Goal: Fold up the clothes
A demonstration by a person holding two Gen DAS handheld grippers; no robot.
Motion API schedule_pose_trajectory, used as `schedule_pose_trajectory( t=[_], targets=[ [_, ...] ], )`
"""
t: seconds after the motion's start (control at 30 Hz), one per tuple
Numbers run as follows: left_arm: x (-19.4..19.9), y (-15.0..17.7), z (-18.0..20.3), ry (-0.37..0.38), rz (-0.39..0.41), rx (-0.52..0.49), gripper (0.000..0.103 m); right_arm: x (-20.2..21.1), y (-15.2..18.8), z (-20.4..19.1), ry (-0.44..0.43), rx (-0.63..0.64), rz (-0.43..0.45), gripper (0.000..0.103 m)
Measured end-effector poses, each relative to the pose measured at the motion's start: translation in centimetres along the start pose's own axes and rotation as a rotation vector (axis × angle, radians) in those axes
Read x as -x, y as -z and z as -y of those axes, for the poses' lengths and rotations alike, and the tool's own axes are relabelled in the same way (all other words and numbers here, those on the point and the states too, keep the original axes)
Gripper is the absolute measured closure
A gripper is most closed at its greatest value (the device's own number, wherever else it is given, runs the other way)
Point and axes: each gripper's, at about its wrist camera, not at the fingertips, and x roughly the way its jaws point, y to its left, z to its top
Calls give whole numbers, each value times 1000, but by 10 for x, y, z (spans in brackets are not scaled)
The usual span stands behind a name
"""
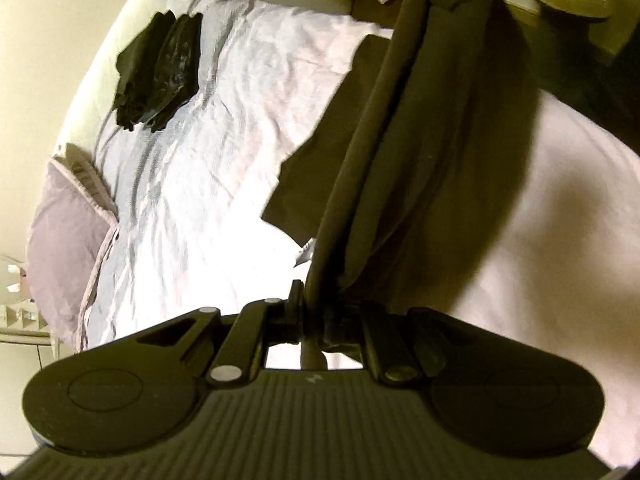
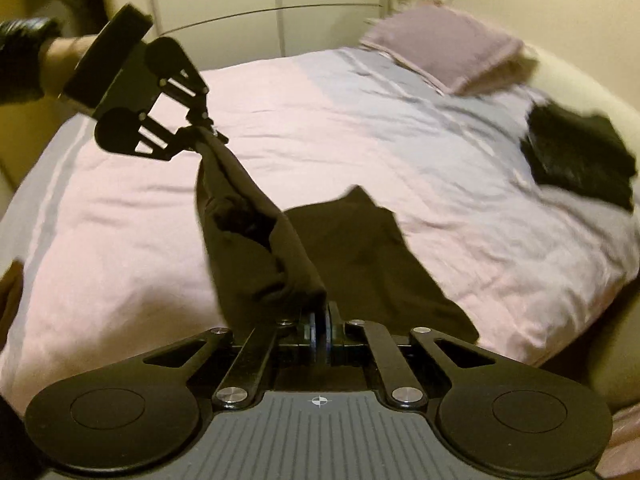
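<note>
Garment (image 2: 352,256), dark, stretched taut between both tools above the bed (image 2: 360,120). Left hand-held gripper (image 2: 200,130) clamped on one end; right hand-held gripper (image 2: 322,320) clamped on the other. Loose part drapes onto the bedspread. Folded dark clothes (image 2: 580,160) lie near the pillow (image 2: 440,48).

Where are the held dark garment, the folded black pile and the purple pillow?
Dark garment (image 2: 360,248), right wrist view, flat lower panel.
Folded black pile (image 2: 580,160), right wrist view, top face.
Purple pillow (image 2: 440,46), right wrist view, centre.
</note>
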Motion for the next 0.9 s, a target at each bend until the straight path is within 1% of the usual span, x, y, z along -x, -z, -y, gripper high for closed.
schedule_pose_trajectory(
  t=[0.13,0.27,0.43,0.5,0.53,0.57,0.6,0.67,0.7,0.73,0.77,0.8,0.9],
  targets=[
    [-69,-37,-30,76,-56,13,96,-39,-3,78,-70,-133,-48,101],
    [-127,-56,-48,168,-97,7,95,-73,5,137,-123,-258,-114,101],
    [-177,-68,-49,241,-106,28,94,-100,26,171,-139,-401,-174,101],
    [-193,-73,-50,256,-108,48,92,-110,35,183,-142,-456,-196,101],
    [-199,-73,-50,254,-108,67,87,-115,39,188,-143,-484,-208,101],
    [-202,-71,-50,242,-107,86,78,-119,44,192,-135,-519,-227,101],
    [-200,-67,-54,238,-100,110,74,-123,50,195,-129,-556,-245,100],
    [-195,-58,-63,237,-83,159,70,-125,56,201,-124,-637,-261,95],
    [-191,-51,-68,244,-80,191,69,-123,57,202,-115,-655,-256,77],
    [-186,-43,-74,252,-78,224,66,-121,57,202,-114,-661,-242,50],
    [-182,-35,-79,258,-80,257,62,-119,56,202,-118,-662,-225,39],
    [-180,-27,-83,261,-88,292,61,-117,54,201,-119,-662,-204,36],
    [-182,-12,-94,271,-110,393,60,-117,50,199,-120,-684,-154,36]
  ],
)
